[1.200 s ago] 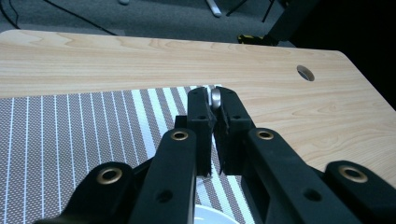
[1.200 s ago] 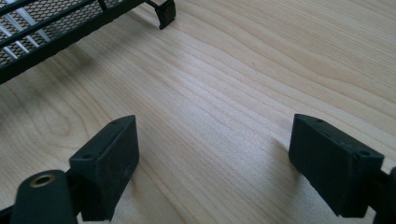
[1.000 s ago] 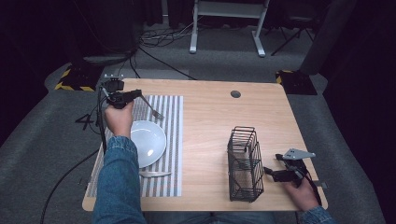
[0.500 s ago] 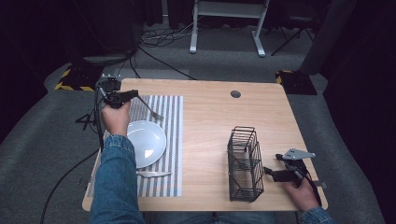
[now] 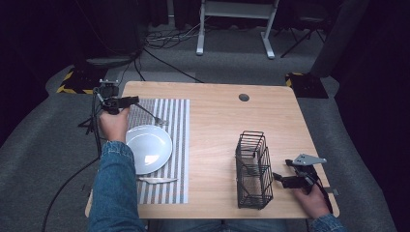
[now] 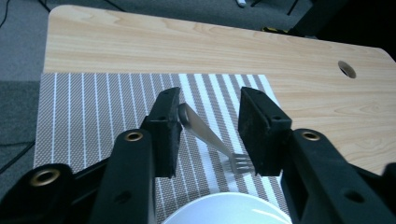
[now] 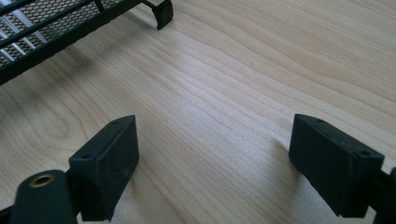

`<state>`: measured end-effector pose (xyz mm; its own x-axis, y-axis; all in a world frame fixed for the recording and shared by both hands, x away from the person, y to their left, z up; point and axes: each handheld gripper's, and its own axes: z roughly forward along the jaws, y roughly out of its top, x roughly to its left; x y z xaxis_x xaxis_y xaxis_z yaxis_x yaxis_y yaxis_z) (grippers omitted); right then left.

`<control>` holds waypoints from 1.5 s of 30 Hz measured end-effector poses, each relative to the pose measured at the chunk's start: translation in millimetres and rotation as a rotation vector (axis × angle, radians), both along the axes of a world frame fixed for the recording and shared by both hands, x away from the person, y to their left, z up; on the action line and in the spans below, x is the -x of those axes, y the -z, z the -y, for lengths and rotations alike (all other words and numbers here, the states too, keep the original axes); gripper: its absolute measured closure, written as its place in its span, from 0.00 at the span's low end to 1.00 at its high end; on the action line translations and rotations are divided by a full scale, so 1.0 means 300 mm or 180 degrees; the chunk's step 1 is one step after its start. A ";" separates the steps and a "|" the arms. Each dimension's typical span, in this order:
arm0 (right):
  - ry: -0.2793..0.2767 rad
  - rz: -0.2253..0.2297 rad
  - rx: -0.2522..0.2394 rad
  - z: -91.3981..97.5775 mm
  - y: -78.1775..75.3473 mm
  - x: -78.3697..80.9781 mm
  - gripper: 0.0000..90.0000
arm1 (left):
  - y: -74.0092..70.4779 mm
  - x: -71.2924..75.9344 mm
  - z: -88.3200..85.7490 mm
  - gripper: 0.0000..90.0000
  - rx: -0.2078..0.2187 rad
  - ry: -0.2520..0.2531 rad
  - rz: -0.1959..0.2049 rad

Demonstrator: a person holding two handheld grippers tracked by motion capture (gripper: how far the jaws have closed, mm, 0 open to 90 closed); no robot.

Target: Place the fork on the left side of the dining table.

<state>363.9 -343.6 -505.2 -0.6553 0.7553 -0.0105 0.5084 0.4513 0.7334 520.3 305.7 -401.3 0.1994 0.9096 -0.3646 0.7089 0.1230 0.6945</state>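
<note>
A silver fork (image 5: 155, 117) lies on the striped placemat (image 5: 180, 126), just behind a white plate (image 5: 147, 148). My left gripper (image 5: 132, 100) hovers open at the mat's far left, near the fork's handle end. In the left gripper view the fork (image 6: 209, 139) lies slanted on the mat between the open gripper (image 6: 210, 99) jaws, its handle tip close to the left pad, tines toward the plate (image 6: 233, 210). A knife (image 5: 157, 180) lies in front of the plate. My right gripper (image 5: 278, 178) rests open beside a black wire basket (image 5: 253, 169); the right gripper (image 7: 212, 126) holds nothing.
The wooden table (image 5: 217, 111) has a round cable hole (image 5: 244, 97) at the back. The basket's base (image 7: 46, 25) sits just ahead of the right jaws. Cables and a white desk frame (image 5: 234, 24) stand on the grey floor beyond the table.
The left hand and its gripper have drifted slightly to the left. The right gripper has stayed where it was.
</note>
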 end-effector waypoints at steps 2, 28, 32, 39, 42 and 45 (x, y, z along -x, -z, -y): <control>0.0002 -0.0001 -0.0002 0.000 0.000 0.000 0.18 | 0.014 -0.003 -0.012 0.62 0.0005 -0.0034 -0.0061; 0.0001 -0.0001 0.0000 0.000 0.000 0.000 0.18 | 0.115 -0.028 -0.068 0.56 -0.0040 -0.0307 -0.0626; 0.0002 -0.0001 -0.0001 0.000 0.000 0.000 0.18 | 0.128 -0.041 -0.070 0.55 -0.0022 -0.0314 -0.0717; 0.0001 0.0000 0.0000 0.000 0.000 0.000 0.18 | 0.148 -0.061 -0.056 0.54 -0.0040 -0.0269 -0.0764; 0.0002 -0.0001 0.0000 0.000 0.000 0.000 0.18 | 0.158 -0.065 -0.053 0.53 -0.0042 -0.0272 -0.0789; 0.0006 -0.0001 -0.0002 0.000 0.000 0.000 0.18 | 0.170 -0.067 -0.054 0.53 -0.0029 -0.0269 -0.0837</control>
